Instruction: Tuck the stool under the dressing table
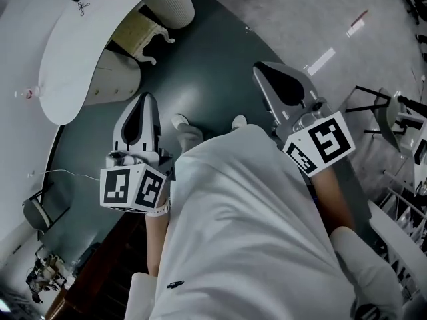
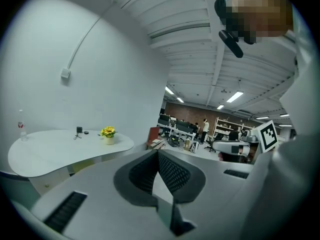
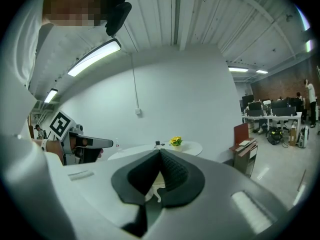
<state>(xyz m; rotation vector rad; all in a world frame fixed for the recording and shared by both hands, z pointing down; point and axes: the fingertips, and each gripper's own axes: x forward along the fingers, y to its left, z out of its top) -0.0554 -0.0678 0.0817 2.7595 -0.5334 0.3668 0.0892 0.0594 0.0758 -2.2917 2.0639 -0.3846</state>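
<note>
Stool (image 1: 135, 33) under the counter (image 1: 87, 39) at eleven o'clock; flowers (image 2: 107, 132) on it. Nearer, left gripper (image 1: 146, 99) at ten, right gripper (image 1: 261, 69) at one.

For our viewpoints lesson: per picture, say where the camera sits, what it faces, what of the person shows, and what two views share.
Head view: on the head, facing down at dressing table and stool; white clothing, left gripper, right gripper show.
Left gripper view: on that gripper, facing the dressing table over shut jaws; right gripper shows.
Right gripper view: on that gripper, same facing, shut jaws; left gripper shows.
Shared: both gripper views show the dressing table's yellow flowers.
</note>
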